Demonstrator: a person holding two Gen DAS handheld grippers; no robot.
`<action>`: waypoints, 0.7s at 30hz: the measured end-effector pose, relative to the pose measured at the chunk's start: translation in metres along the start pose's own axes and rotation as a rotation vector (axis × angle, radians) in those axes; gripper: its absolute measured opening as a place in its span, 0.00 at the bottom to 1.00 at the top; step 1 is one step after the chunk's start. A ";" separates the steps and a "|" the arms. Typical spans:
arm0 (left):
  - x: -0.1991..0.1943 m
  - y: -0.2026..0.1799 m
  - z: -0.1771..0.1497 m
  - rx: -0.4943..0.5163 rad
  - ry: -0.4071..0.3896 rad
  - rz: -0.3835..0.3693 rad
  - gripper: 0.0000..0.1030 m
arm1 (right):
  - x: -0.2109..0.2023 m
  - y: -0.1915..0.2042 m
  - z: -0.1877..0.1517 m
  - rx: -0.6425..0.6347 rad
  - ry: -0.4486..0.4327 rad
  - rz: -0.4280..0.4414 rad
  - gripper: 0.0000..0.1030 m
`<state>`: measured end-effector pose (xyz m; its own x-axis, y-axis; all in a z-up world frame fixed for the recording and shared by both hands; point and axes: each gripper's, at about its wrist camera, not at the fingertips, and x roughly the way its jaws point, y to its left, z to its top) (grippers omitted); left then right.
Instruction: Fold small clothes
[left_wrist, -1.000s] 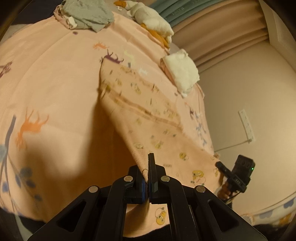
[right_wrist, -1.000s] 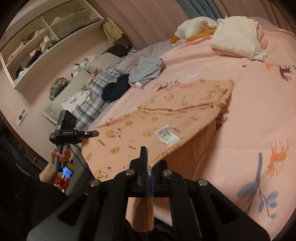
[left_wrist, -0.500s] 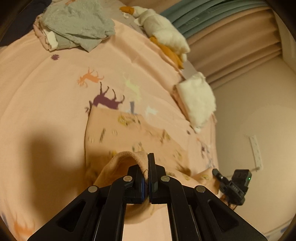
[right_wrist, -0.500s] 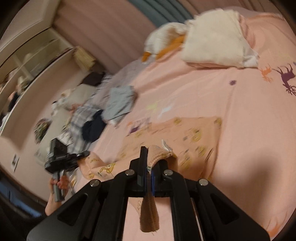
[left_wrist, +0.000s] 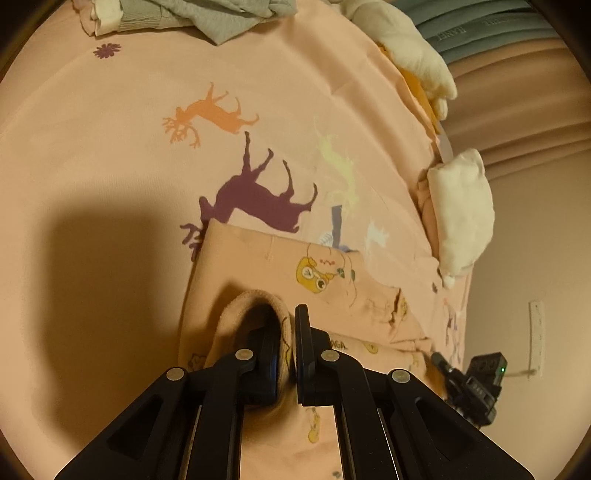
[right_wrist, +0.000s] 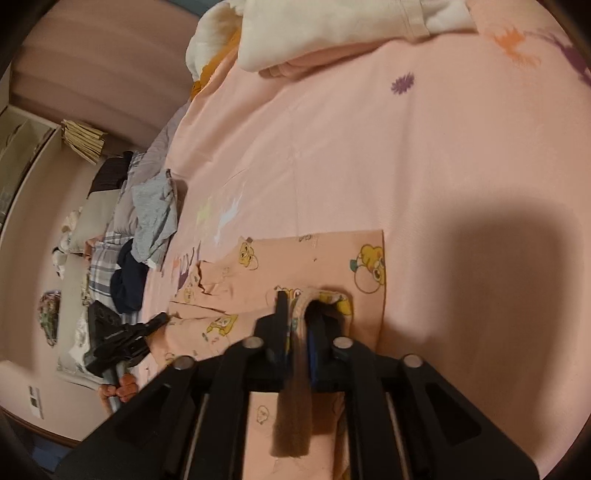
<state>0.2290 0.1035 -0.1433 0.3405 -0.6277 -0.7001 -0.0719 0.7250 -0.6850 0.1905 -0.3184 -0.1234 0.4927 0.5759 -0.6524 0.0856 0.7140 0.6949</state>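
Observation:
A small peach garment (left_wrist: 314, 273) printed with yellow bears lies folded over itself on the pink deer-print sheet (left_wrist: 147, 155). My left gripper (left_wrist: 290, 314) is shut on the garment's ribbed hem, low over the folded cloth. In the right wrist view the same garment (right_wrist: 332, 258) lies flat. My right gripper (right_wrist: 297, 299) has its jaws opening, and the ribbed band (right_wrist: 295, 387) hangs loose between them. Each view shows the other gripper at the garment's far side: the right one (left_wrist: 476, 384) and the left one (right_wrist: 118, 332) in a hand (right_wrist: 118, 387).
Folded white clothes (left_wrist: 461, 214) lie near the sheet's right edge, with a grey heap (left_wrist: 207, 14) and a white and orange bundle (left_wrist: 406, 48) at the back. Grey (right_wrist: 155, 214) and dark (right_wrist: 127, 284) clothes lie to the left. Curtains (left_wrist: 517, 92) hang behind.
Both grippers carried the garment's lifted edge forward and down onto its far half, folding it. The right jaws have parted around the ribbed band.

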 end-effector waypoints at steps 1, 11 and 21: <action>-0.003 0.000 -0.002 0.009 0.005 -0.007 0.00 | -0.002 0.000 -0.001 0.001 0.005 0.014 0.32; -0.034 0.002 -0.028 0.047 0.015 -0.041 0.49 | -0.019 0.009 -0.031 -0.068 0.061 0.021 0.35; -0.022 -0.013 -0.020 -0.005 0.026 -0.098 0.09 | -0.015 0.027 -0.029 -0.083 0.102 0.044 0.09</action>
<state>0.2037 0.1016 -0.1231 0.3216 -0.7028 -0.6346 -0.0442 0.6583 -0.7514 0.1597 -0.2962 -0.1035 0.4037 0.6420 -0.6518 -0.0080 0.7149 0.6992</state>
